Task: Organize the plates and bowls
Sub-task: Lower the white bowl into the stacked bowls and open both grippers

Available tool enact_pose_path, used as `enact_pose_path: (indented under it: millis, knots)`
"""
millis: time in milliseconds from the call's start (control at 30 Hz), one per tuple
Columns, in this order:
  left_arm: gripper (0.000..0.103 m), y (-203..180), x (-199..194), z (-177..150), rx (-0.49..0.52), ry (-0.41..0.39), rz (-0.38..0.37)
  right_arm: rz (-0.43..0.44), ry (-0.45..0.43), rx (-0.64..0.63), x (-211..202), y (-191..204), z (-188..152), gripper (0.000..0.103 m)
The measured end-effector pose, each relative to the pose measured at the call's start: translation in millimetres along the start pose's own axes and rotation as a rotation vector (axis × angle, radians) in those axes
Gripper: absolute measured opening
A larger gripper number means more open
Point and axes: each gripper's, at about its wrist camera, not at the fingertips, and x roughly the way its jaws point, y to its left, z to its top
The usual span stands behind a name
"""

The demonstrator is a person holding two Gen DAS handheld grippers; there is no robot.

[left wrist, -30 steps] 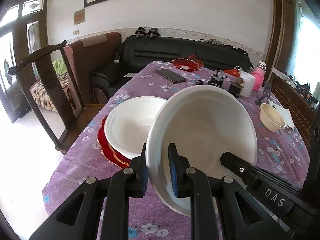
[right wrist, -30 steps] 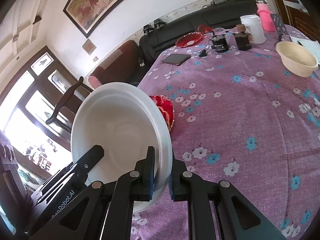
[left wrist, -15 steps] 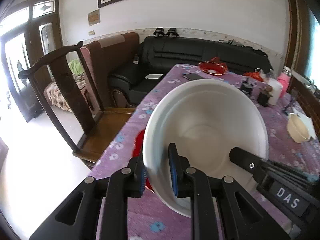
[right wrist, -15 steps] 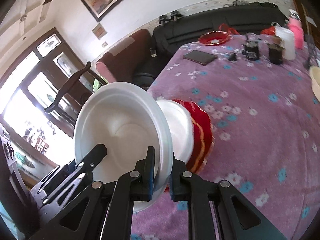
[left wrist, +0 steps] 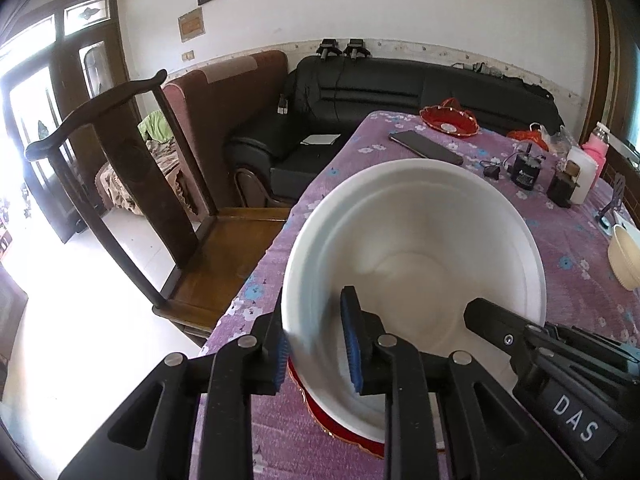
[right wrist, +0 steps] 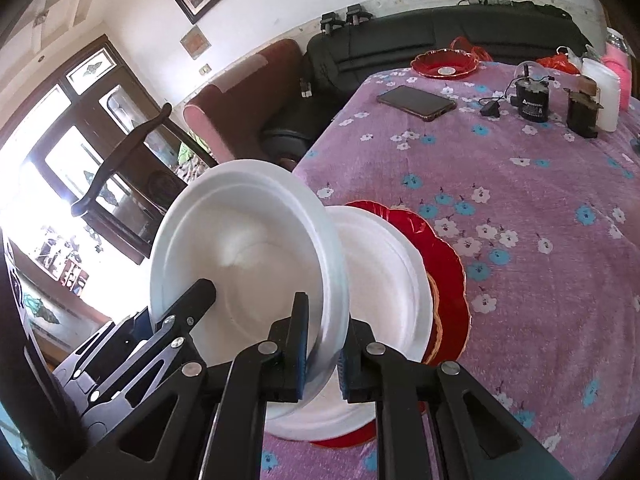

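Observation:
Both grippers hold one large white bowl (left wrist: 416, 256) by opposite rims, tilted on edge. My left gripper (left wrist: 316, 344) is shut on its left rim. My right gripper (right wrist: 323, 350) is shut on its right rim, where the bowl (right wrist: 240, 268) fills the left of the right wrist view. Just beyond it a second white bowl (right wrist: 384, 280) rests on stacked red plates (right wrist: 444, 256) on the purple floral tablecloth (right wrist: 520, 184). A red plate edge (left wrist: 344, 436) shows under the held bowl in the left wrist view.
A cream bowl (left wrist: 624, 256) sits at the table's right edge. A phone (right wrist: 416, 102), a red dish (right wrist: 444, 64), dark jars (right wrist: 532, 100) and a white container (right wrist: 604, 92) stand at the far end. A wooden chair (left wrist: 132, 184) stands left of the table.
Both grippers have carried the white bowl left and toward the stack; it now hangs right over the white bowl on the red plates.

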Motion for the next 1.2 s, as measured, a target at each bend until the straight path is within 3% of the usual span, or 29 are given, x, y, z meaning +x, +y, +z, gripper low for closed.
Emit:
enact_pose_path:
  millis: [400,433,567,633,1100,1200]
  knots:
    - [0.026,5,25,4,-0.01,0.058,-0.029,-0.06,0.018,-0.026,16,-5,4,0.014]
    - [0.028,6,24,4,-0.017,0.059,-0.034,-0.062,0.018,-0.027,17,-4,4,0.014]
    - [0.052,19,18,8,-0.073,0.045,-0.046,-0.069,0.024,-0.025,16,-5,4,0.014]
    - [0.057,26,13,9,-0.099,0.033,-0.047,-0.076,0.026,-0.025,14,-4,4,0.014]
    - [0.064,49,-6,10,-0.175,-0.001,-0.056,-0.16,0.027,-0.044,7,0,6,0.014]
    - [0.064,48,-9,10,-0.171,-0.005,-0.055,-0.143,0.022,-0.021,4,-3,7,0.021]
